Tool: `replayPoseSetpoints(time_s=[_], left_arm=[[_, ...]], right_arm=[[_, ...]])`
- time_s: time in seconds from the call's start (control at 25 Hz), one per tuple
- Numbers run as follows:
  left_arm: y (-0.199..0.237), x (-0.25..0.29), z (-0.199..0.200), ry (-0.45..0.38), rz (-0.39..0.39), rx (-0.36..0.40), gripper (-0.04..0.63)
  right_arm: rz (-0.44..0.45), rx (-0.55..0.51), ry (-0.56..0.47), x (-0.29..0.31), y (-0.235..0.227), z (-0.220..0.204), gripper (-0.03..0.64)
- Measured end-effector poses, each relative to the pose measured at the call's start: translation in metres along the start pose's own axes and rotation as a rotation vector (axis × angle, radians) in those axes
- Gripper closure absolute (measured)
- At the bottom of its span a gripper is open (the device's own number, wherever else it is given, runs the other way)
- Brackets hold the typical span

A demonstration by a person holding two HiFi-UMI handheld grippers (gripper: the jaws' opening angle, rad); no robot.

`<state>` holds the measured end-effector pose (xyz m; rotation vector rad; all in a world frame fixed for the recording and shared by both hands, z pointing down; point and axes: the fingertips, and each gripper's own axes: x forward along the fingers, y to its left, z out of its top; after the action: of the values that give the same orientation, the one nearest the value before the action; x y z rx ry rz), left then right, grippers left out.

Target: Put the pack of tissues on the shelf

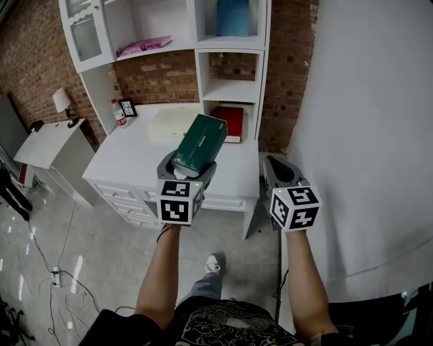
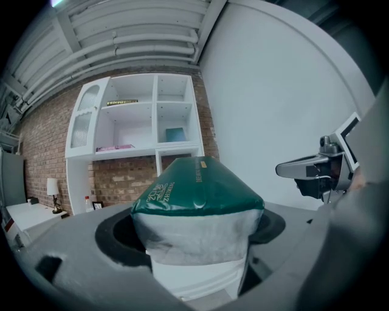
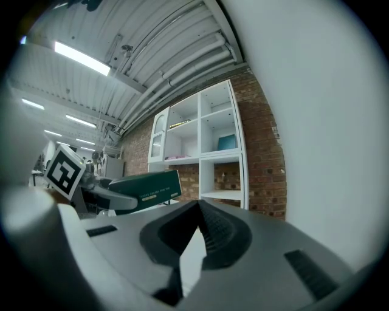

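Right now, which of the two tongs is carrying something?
The left tongs, shut on the dark green plastic pack of tissues; the right tongs beside them are closed with nothing between them.

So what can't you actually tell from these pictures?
Green plastic tissue pack: in the head view, lower end hidden inside the left gripper, print too small to read.
Blue flat item: cut off by the head view's top edge.
White glass-door cabinet: contents blurred behind the pane, head view.
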<state>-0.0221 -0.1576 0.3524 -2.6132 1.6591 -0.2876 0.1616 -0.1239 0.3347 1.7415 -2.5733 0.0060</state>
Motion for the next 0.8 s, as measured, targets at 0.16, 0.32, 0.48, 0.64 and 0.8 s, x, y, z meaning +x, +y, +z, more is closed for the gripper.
replayPoseSetpoints(time_s=[0.16,0.32,0.48,0.64,0.8], left_arm=[[0.003,0.026,0.004,-0.021,-0.009,-0.011,0.141],[0.012,0.058,0.003,-0.018,-0.023,-0.014,0.141],[0.028,0.097,0.004,-0.009,-0.035,-0.01,0.141],[0.049,0.14,0.012,-0.013,-0.048,-0.011,0.141],[0.074,0.184,0.021,-0.011,-0.061,-0.004,0.141]], right_arm=[[-0.001,-0.016,0.01,0.019,-0.012,-0.005,0.614],[-0.008,-0.022,0.018,0.048,-0.027,-0.006,0.614],[-0.013,-0.026,0.021,0.086,-0.042,-0.005,0.614],[-0.023,-0.027,0.024,0.128,-0.058,0.0,0.614],[-0.034,-0.028,0.025,0.173,-0.072,0.007,0.614]])
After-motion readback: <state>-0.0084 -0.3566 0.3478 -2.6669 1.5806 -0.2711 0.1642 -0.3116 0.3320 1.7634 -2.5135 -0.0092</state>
